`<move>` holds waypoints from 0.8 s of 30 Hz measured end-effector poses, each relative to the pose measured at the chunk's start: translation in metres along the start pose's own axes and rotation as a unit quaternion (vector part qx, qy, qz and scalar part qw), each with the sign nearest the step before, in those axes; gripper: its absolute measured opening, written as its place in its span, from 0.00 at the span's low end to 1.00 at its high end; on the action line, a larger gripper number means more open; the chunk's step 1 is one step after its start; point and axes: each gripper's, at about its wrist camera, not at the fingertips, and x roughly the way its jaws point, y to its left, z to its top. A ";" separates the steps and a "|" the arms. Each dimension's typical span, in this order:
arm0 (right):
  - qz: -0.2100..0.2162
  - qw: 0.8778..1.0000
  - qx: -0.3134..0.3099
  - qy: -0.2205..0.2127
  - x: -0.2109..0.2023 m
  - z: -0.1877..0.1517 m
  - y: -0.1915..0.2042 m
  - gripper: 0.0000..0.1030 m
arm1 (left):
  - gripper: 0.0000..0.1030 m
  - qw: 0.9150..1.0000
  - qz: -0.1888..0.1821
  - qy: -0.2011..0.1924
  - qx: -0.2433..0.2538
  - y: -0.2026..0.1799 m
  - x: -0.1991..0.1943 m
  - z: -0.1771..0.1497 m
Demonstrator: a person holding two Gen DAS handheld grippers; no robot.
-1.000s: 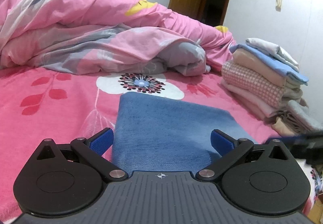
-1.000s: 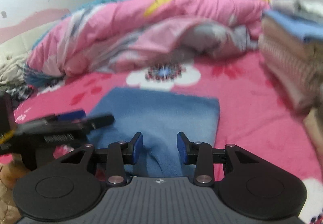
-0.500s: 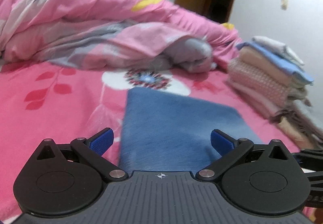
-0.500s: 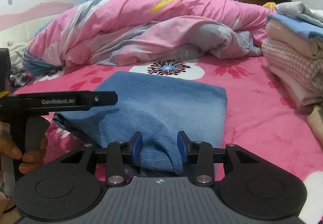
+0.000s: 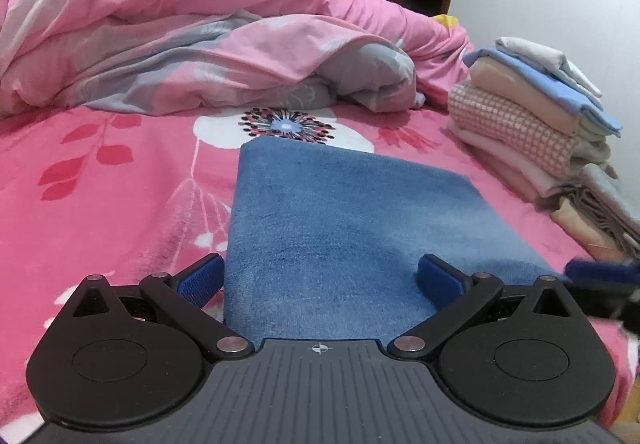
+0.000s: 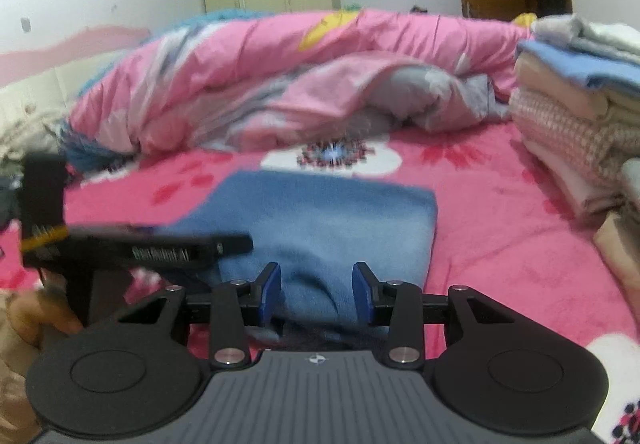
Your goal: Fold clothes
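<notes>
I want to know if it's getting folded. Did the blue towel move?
Cannot tell. In the left wrist view the blue towel keeps its far edge just below the flower print on the bedsheet, so any shift looks like camera movement.

The left gripper points forward and somewhat downward, its blue-padded fingers spread wide with nothing pressed between them. The right gripper tilts down about the same, its fingers partway closed on a bunched fold of blue towel. A hand grips the left gripper's handle.
</notes>
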 end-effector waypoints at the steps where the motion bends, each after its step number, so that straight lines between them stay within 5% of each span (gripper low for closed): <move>1: 0.001 1.000 0.000 -0.008 -0.002 0.004 0.000 0.41 | 1.00 1.000 0.001 0.000 0.001 0.000 0.000 0.000; 6: -0.005 1.000 -0.006 -0.012 0.017 0.015 0.005 0.38 | 1.00 1.000 0.007 -0.006 0.009 -0.002 -0.002 -0.001; 10: -0.007 0.999 0.003 0.036 0.033 -0.004 0.005 0.35 | 1.00 1.000 0.004 -0.006 0.008 -0.001 -0.003 -0.001; 24: -0.007 1.000 0.007 -0.022 0.006 0.017 0.010 0.15 | 1.00 1.000 0.001 -0.005 0.003 0.002 -0.003 0.000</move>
